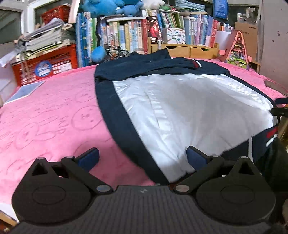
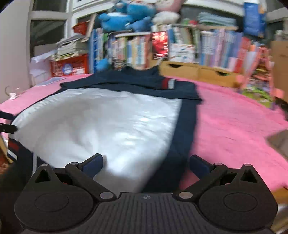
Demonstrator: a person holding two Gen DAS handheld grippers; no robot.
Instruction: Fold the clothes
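A navy and white jacket (image 1: 180,108) lies flat on the pink blanket (image 1: 45,117), its sleeves folded across the far part, with a red and white cuff (image 1: 197,63) on top. My left gripper (image 1: 143,158) is open just above the jacket's near left navy edge, holding nothing. In the right wrist view the jacket (image 2: 108,122) fills the middle, with the cuff (image 2: 168,83) at the far side. My right gripper (image 2: 145,165) is open over the jacket's near right navy edge, holding nothing.
Bookshelves (image 1: 135,36) with blue plush toys (image 1: 108,7), a red crate (image 1: 45,66) with stacked papers, wooden drawers (image 1: 190,50) and a pink toy house (image 1: 237,48) line the far edge. A blue booklet (image 1: 25,91) lies at the blanket's left.
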